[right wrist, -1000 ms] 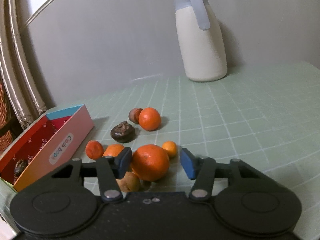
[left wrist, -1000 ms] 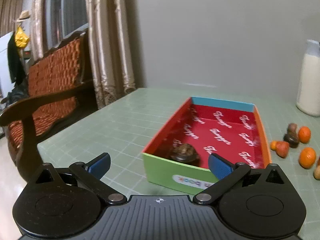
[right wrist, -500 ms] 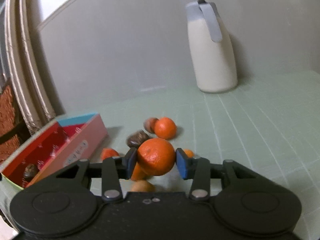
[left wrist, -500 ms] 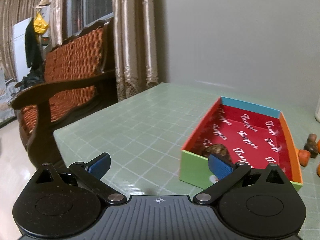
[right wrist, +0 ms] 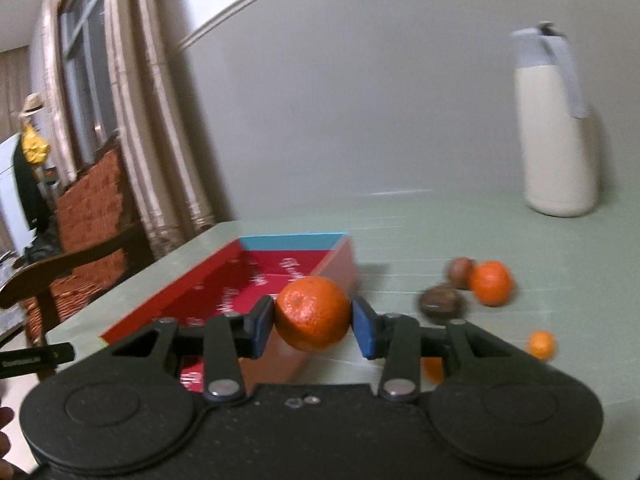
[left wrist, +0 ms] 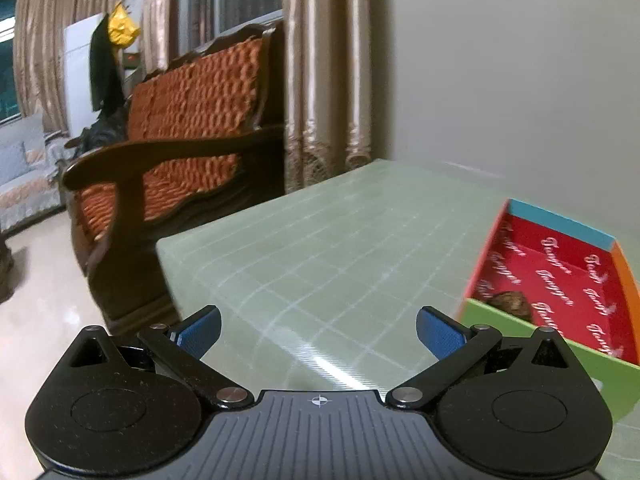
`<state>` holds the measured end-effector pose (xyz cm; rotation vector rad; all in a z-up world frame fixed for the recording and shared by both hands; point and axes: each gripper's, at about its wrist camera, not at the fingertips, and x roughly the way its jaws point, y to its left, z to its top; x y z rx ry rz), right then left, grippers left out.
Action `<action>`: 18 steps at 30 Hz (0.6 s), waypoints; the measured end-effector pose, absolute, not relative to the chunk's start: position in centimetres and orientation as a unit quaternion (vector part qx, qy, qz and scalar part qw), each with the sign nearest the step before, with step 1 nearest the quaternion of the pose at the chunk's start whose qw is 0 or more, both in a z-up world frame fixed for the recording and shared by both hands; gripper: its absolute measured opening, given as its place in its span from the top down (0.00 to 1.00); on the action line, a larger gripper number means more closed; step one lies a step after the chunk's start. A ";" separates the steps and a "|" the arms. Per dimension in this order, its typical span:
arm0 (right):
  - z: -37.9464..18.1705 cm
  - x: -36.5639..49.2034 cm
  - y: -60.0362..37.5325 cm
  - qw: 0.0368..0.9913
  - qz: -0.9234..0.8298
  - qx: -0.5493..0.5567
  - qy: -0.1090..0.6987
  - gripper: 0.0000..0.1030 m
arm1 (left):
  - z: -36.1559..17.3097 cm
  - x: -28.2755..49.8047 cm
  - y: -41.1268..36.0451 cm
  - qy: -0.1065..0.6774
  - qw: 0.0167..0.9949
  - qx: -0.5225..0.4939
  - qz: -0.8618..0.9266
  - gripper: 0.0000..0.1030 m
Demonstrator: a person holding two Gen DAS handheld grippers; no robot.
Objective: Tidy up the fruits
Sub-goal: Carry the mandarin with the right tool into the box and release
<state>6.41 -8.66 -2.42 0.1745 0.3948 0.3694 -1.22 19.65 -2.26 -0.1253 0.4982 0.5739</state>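
My right gripper point(right wrist: 313, 324) is shut on an orange point(right wrist: 313, 313), held in the air over the near right edge of the red-lined box point(right wrist: 256, 276). Loose fruit lies on the table to its right: another orange point(right wrist: 491, 282), a dark brown fruit point(right wrist: 440, 302), a brown fruit point(right wrist: 459, 271) and a small orange one point(right wrist: 541, 344). In the left wrist view my left gripper point(left wrist: 318, 330) is open and holds nothing, hovering over bare table left of the box point(left wrist: 520, 326). One dark brown fruit point(left wrist: 513, 305) lies inside the box at its near corner.
A cream jug point(right wrist: 557, 128) with a grey lid stands at the back right by the wall. A wooden bench with an orange cushion point(left wrist: 180, 152) and curtains point(left wrist: 320, 80) stand off the table's left edge point(left wrist: 168, 276).
My right gripper closed on the orange, lifted it off the table and carried it left to the box. My left gripper swung left, away from the box, still open.
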 end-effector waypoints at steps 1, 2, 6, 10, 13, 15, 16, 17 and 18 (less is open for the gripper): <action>-2.3 6.5 -8.0 0.958 0.191 0.082 0.196 0.60 | -2.3 -1.4 20.1 0.244 0.925 -0.065 0.284 0.00; -2.2 6.4 -7.3 0.957 0.198 0.078 0.197 0.60 | -2.4 -1.5 20.4 0.245 0.924 -0.068 0.287 0.00; -2.1 6.5 -4.7 0.951 0.224 0.057 0.205 0.60 | -2.5 -2.1 21.5 0.243 0.920 -0.077 0.296 0.00; -2.1 6.7 -2.4 0.944 0.241 0.036 0.221 0.60 | -2.7 -2.5 22.0 0.242 0.919 -0.074 0.302 0.00; -2.2 6.9 -1.1 0.940 0.247 0.025 0.234 0.60 | -2.7 -2.8 22.5 0.241 0.918 -0.075 0.306 0.00; -2.2 7.0 -0.4 0.938 0.247 0.017 0.242 0.60 | -2.8 -3.0 22.7 0.241 0.917 -0.076 0.308 0.00; -2.3 7.1 -0.2 0.937 0.247 0.015 0.246 0.60 | -2.8 -3.0 22.9 0.241 0.917 -0.077 0.310 0.00; -2.3 7.2 0.0 0.936 0.246 0.013 0.251 0.60 | -2.8 -3.1 23.0 0.241 0.916 -0.077 0.311 0.00; -2.3 7.3 0.2 0.935 0.245 0.011 0.257 0.60 | -2.8 -3.1 23.1 0.241 0.916 -0.077 0.312 0.00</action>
